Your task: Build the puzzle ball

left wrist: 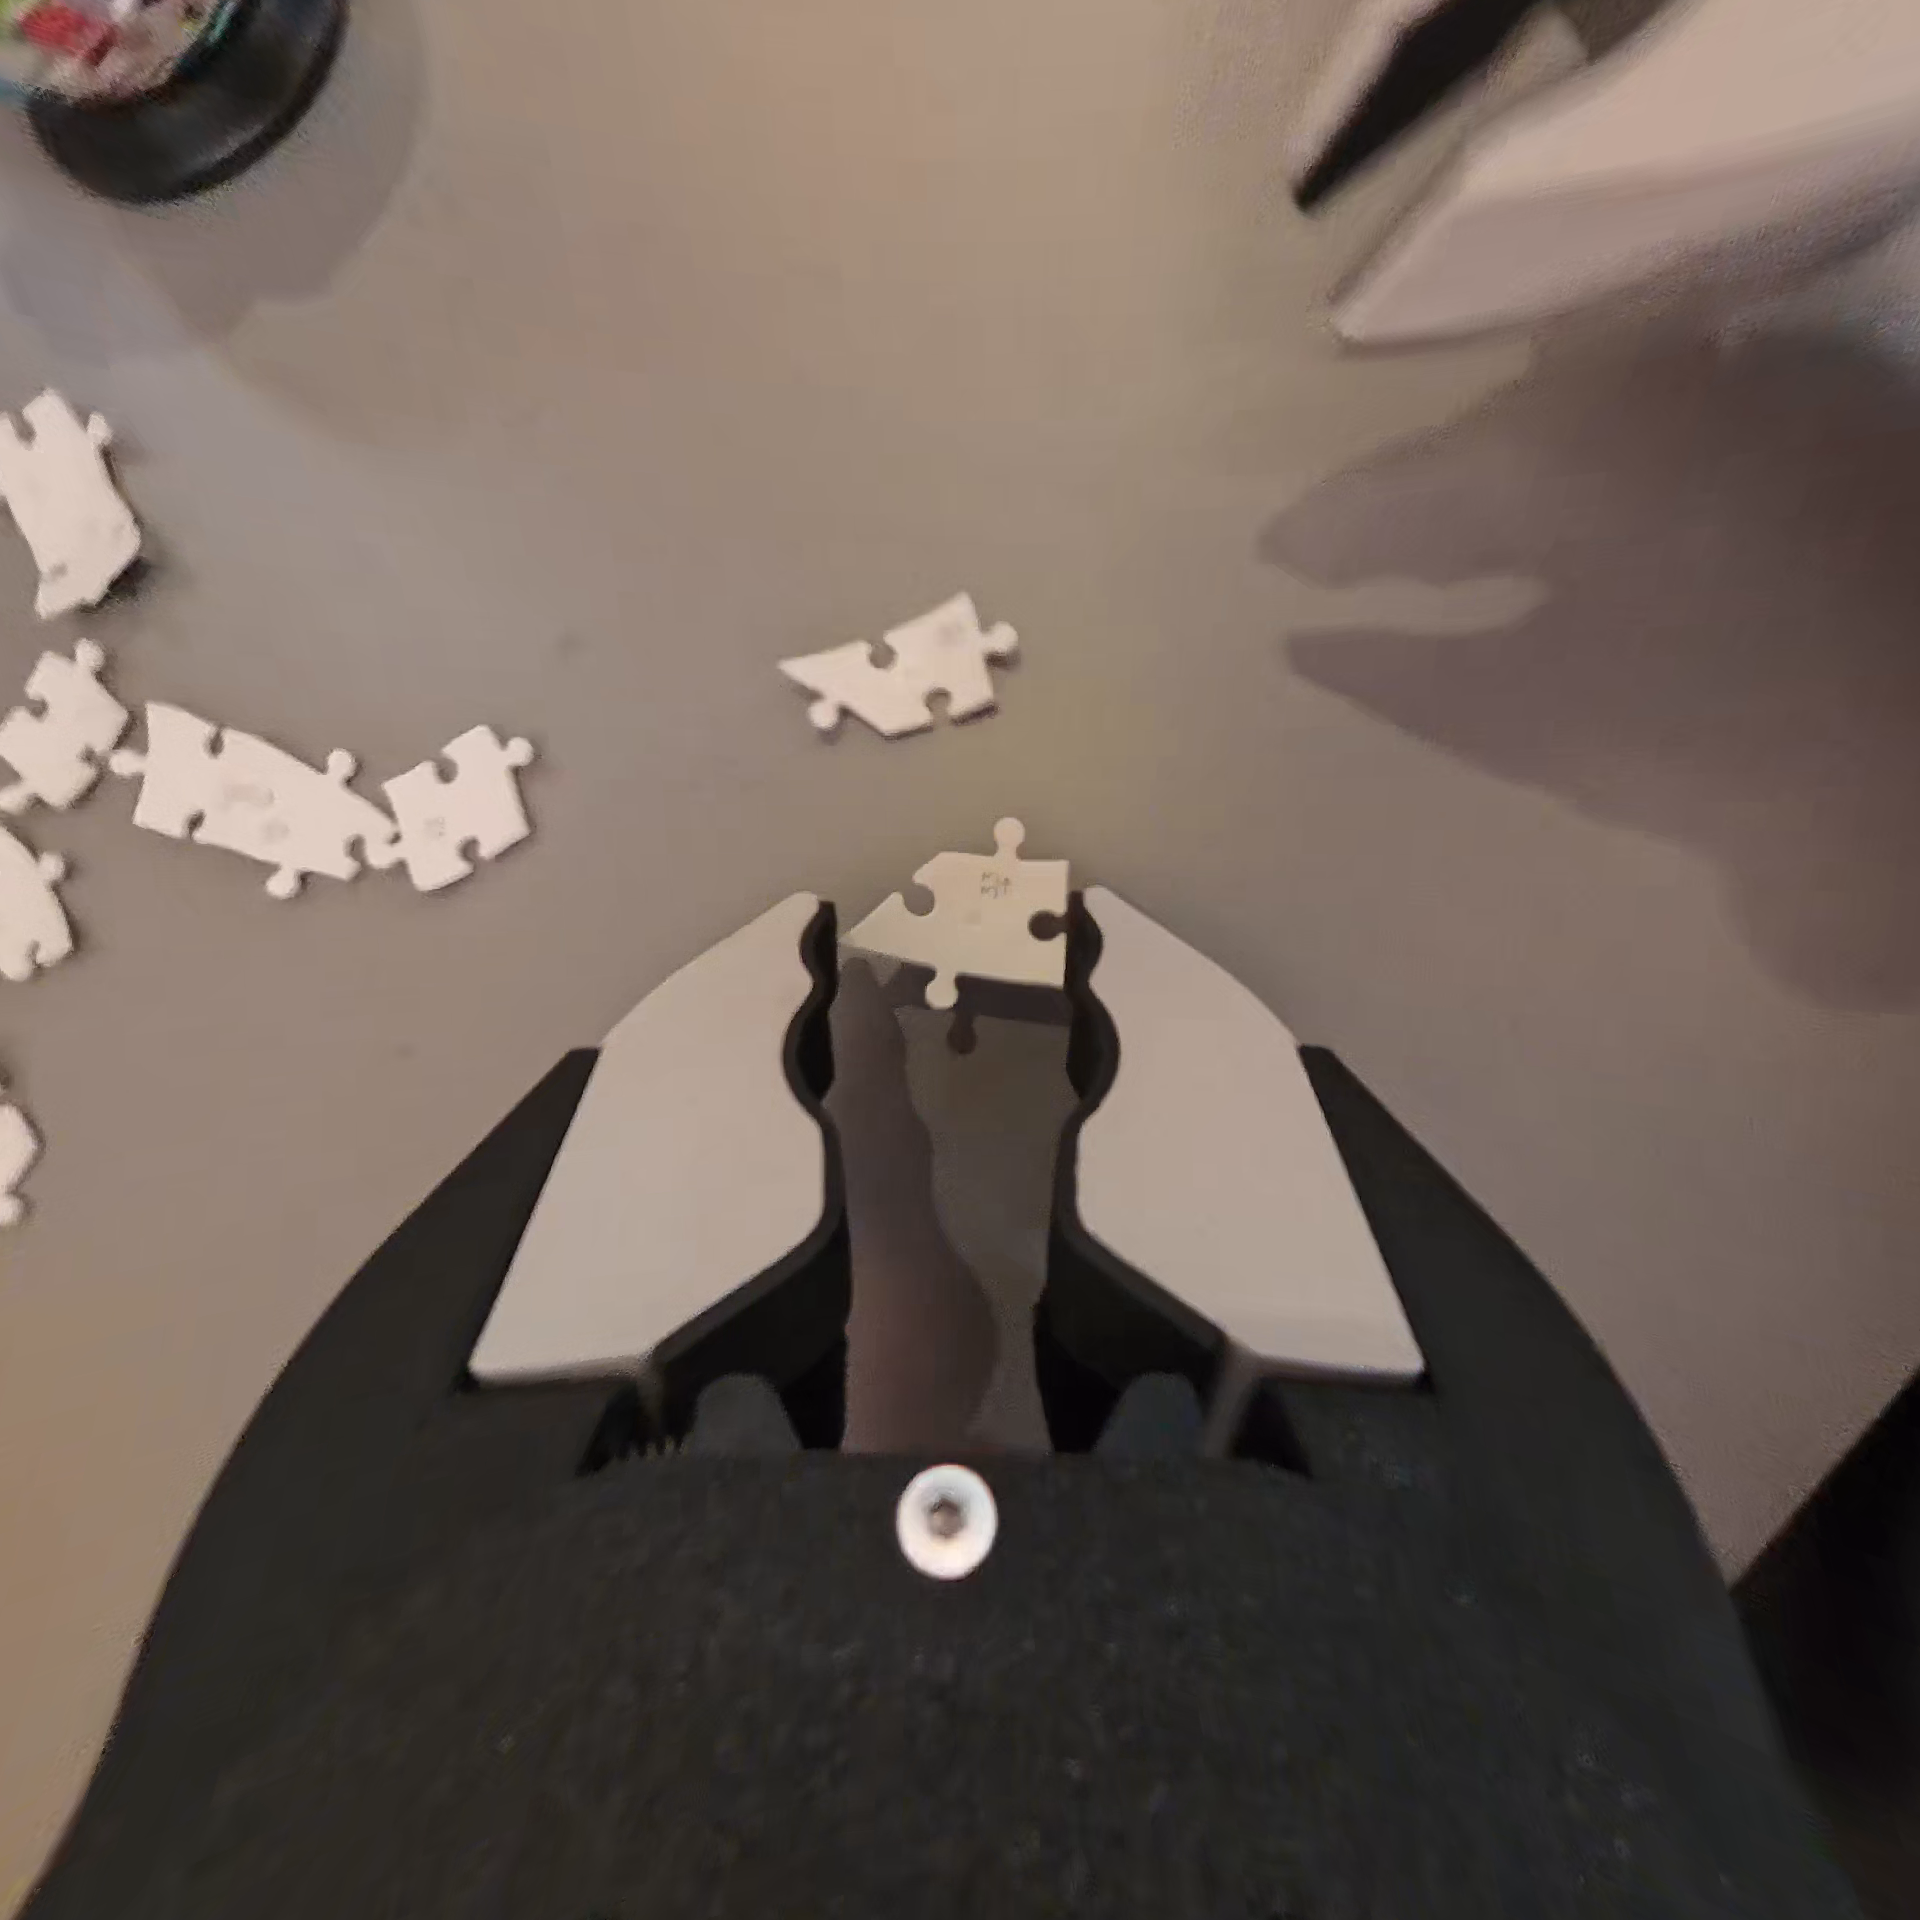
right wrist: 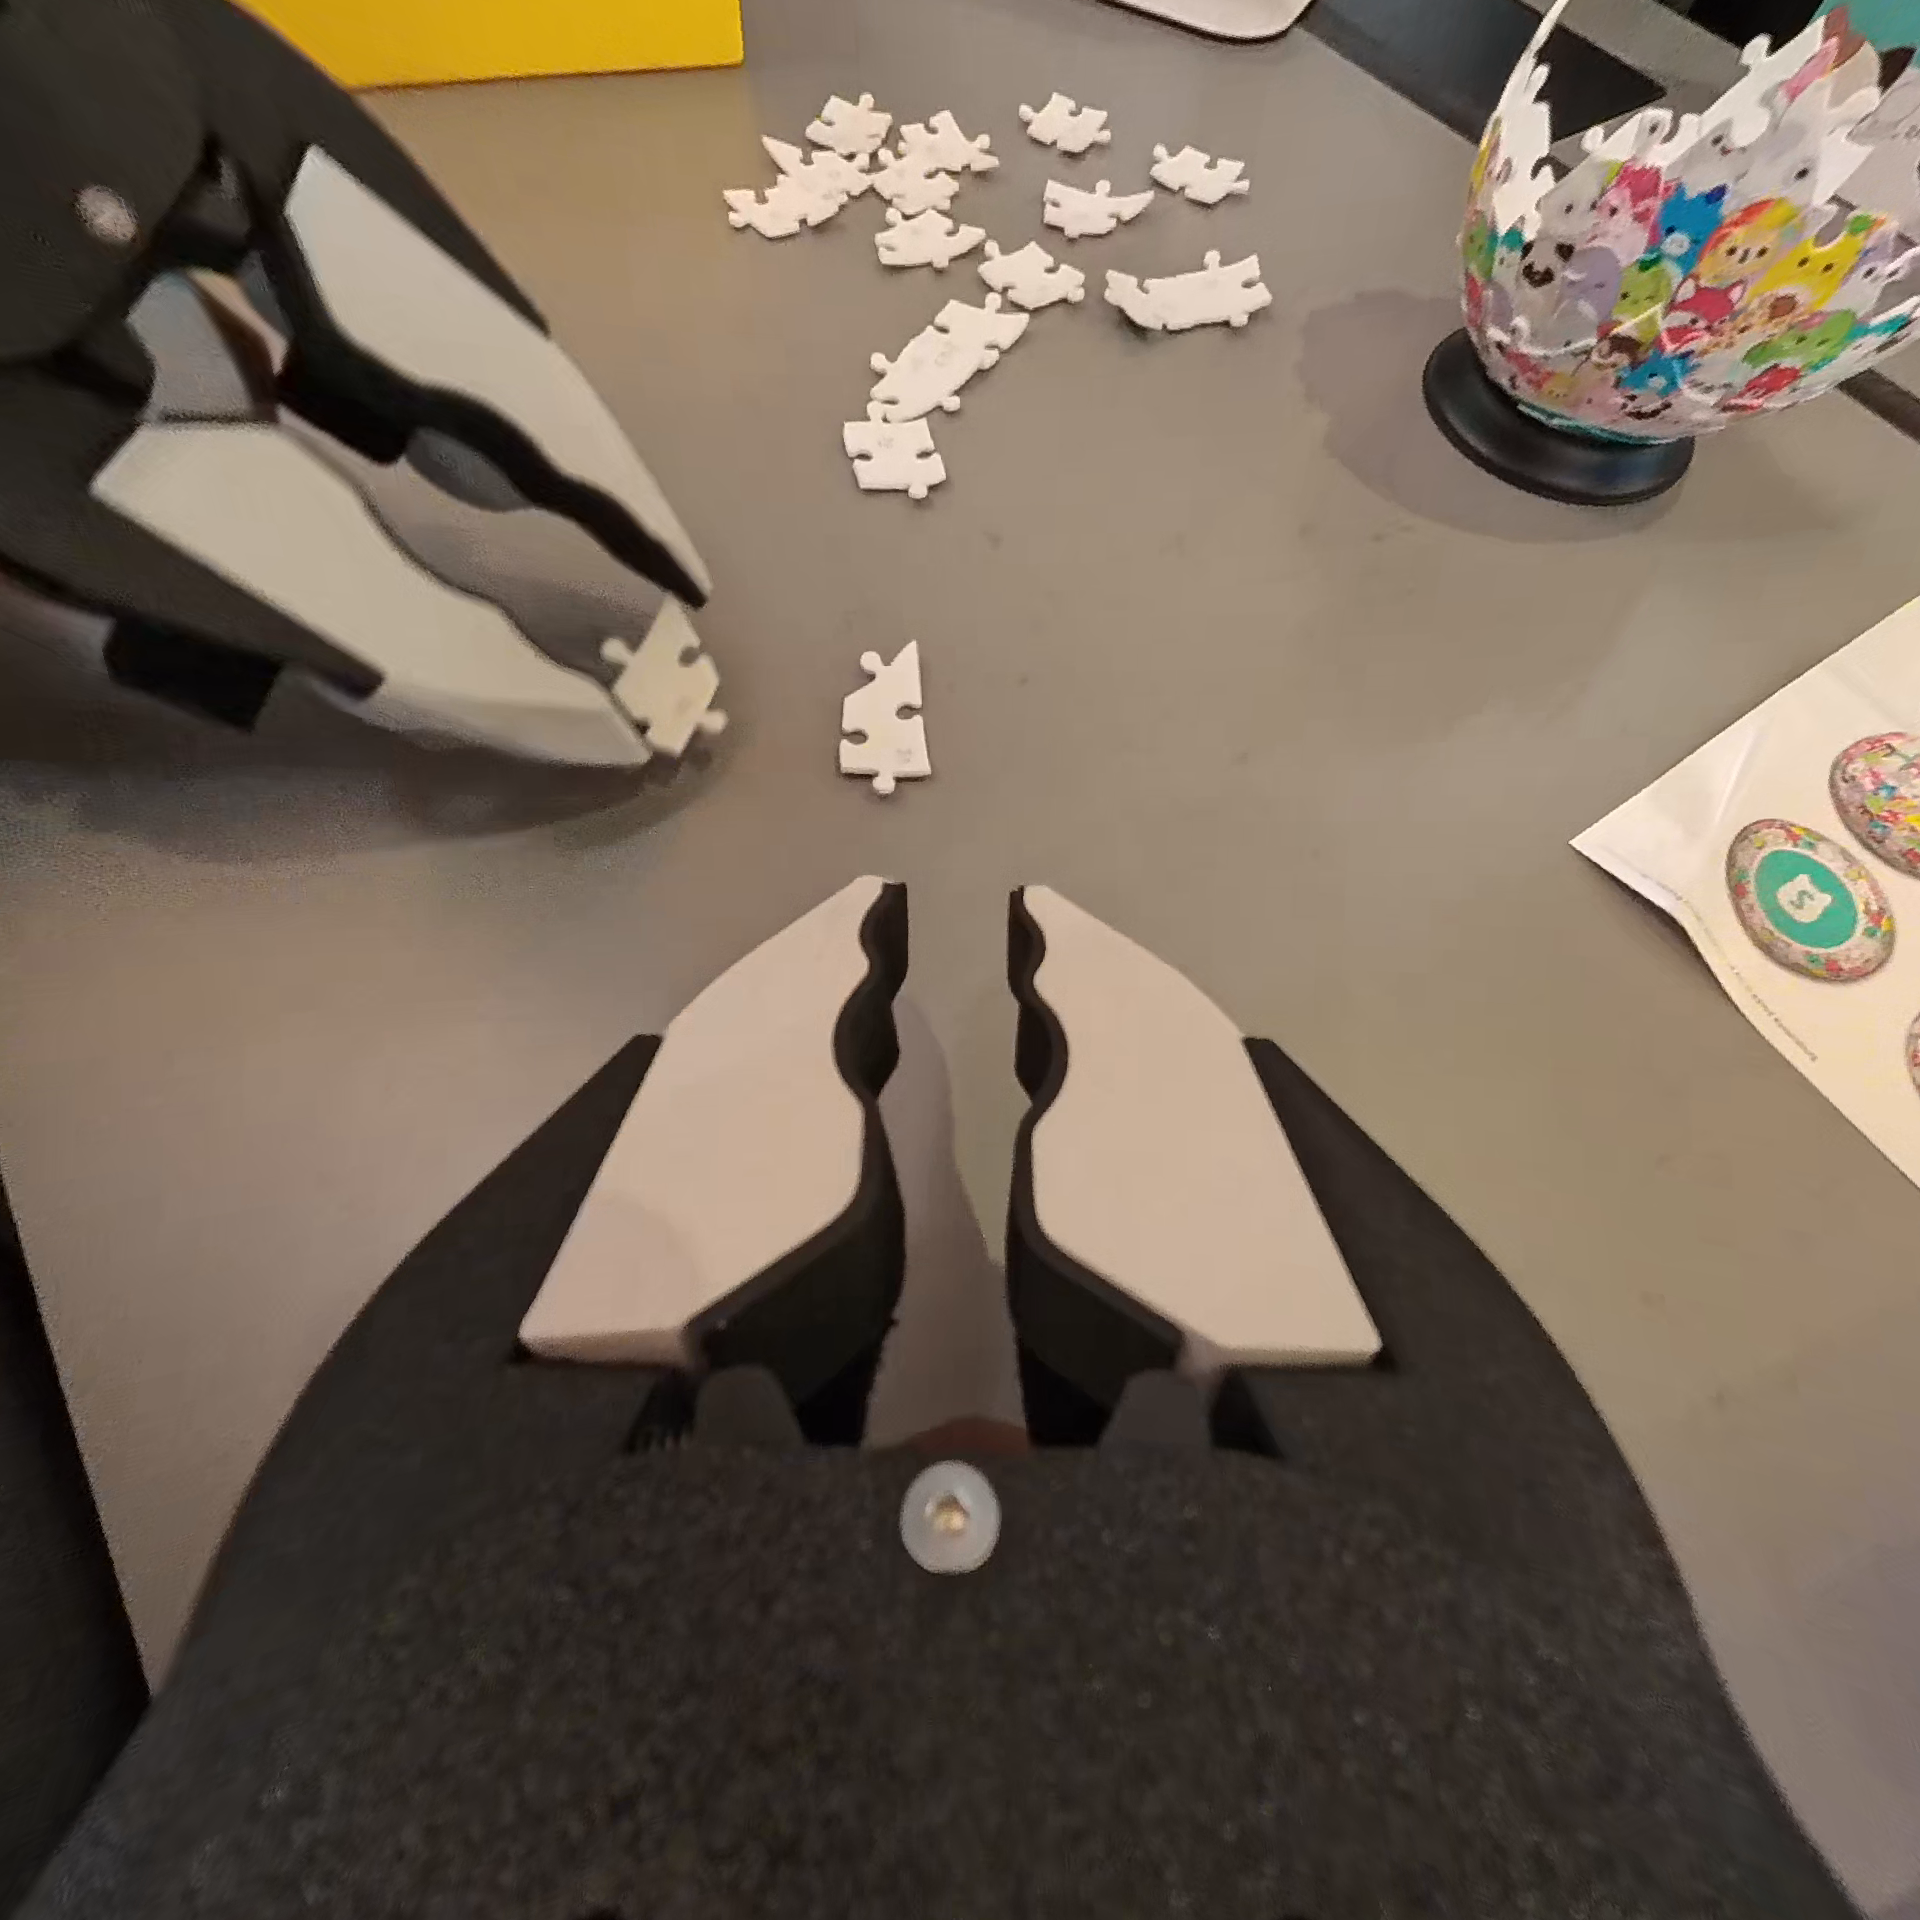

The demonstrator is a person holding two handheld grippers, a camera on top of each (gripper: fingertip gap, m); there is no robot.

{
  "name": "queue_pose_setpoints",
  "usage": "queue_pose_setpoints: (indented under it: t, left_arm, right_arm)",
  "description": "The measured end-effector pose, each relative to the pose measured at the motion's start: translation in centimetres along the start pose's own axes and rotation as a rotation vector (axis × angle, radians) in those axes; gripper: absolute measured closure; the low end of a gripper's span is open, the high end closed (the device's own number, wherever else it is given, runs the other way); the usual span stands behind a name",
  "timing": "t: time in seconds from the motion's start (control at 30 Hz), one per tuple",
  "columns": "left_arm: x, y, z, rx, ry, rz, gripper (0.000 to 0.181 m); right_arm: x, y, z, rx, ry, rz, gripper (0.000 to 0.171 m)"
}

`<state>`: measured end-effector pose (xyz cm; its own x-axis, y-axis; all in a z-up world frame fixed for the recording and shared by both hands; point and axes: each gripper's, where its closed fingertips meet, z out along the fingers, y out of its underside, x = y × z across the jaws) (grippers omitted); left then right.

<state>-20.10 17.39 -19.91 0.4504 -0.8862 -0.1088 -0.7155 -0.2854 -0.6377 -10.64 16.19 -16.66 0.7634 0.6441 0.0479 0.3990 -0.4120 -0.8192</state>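
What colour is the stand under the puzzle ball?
Black: a round stand under the puzzle ball, clearest in the right wrist view.

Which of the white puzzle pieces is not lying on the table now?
The puzzle piece gripped by the left gripper. It is held between the fingertips; all other pieces lie flat on the table.

The grey table (right wrist: 1247,727) lay bare ahead of the right gripper (right wrist: 958,894) up to a single white puzzle piece (right wrist: 886,717). To its left, the left gripper (right wrist: 681,665) blocked passage. Beyond, a cluster of loose pieces (right wrist: 987,229) covered the middle. The partly built puzzle ball (right wrist: 1683,291) on its black stand (right wrist: 1558,436) and a printed sheet (right wrist: 1787,914) occupied the right side.
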Motion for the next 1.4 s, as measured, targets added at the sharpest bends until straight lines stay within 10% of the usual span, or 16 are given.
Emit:
queue_pose_setpoints:
  t: [0.53, 0.8, 1.03, 1.4]
  left_arm:
    - [0.0, 0.0, 1.2, -0.014, 0.019, -0.153, 0.122]
    - [-6.3, -1.2, -12.0, 0.287, 0.074, -0.316, 0.123]
    - [-23.3, 10.9, -24.3, 0.122, -0.308, -0.571, 0.123]
    - [-36.3, 24.2, -16.8, -0.287, -0.448, -1.097, 0.119]
  right_arm:
    - [0.1, 0.1, 0.2, -0.008, -0.01, 0.014, 0.151]
    - [0.2, -0.7, 0.8, -0.037, -0.026, -0.007, 0.15]
    - [-0.4, -2.4, 2.7, -0.019, -0.038, -0.075, 0.15]
    - [0.9, -4.6, 4.9, -0.011, -0.038, -0.094, 0.15]
